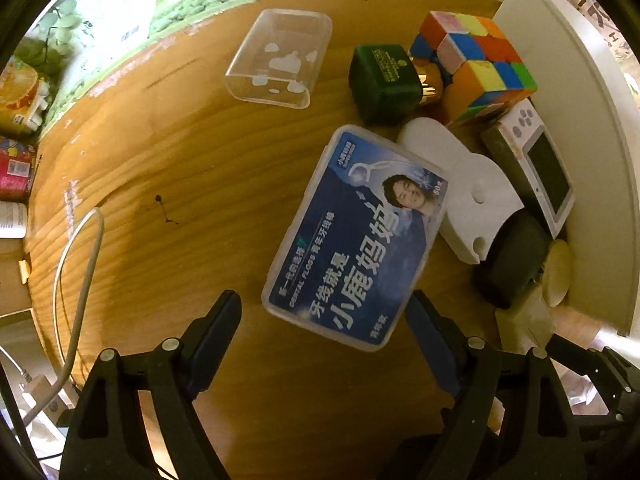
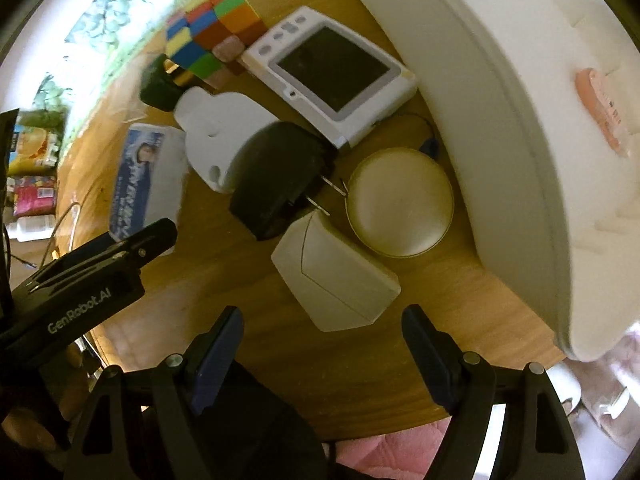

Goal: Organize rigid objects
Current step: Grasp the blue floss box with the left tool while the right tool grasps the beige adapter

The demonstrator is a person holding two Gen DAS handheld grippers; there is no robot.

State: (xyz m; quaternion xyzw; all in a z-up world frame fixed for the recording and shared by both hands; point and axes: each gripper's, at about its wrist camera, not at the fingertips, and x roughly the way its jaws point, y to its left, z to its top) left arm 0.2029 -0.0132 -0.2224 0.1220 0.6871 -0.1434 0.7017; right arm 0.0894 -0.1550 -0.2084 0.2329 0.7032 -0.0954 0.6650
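Observation:
My left gripper (image 1: 324,304) is open, its fingers either side of the near end of a blue dental floss box (image 1: 356,240) lying flat on the wooden table (image 1: 160,160). Behind it lie a white bear-shaped block (image 1: 460,184), a dark green box (image 1: 382,80), a colour cube (image 1: 476,60), a white handheld device (image 1: 536,164) and a black plug adapter (image 1: 512,260). My right gripper (image 2: 322,320) is open and empty, just short of a white plug box (image 2: 336,276). A round cream tin (image 2: 400,200) and the black adapter (image 2: 280,176) lie beyond it.
A large white bin (image 2: 520,120) stands along the right; a pink item (image 2: 600,116) is on it. A clear plastic tray (image 1: 280,60) sits at the far left-centre. A white cable (image 1: 76,280) loops at the table's left edge. Snack packs (image 1: 16,96) lie far left.

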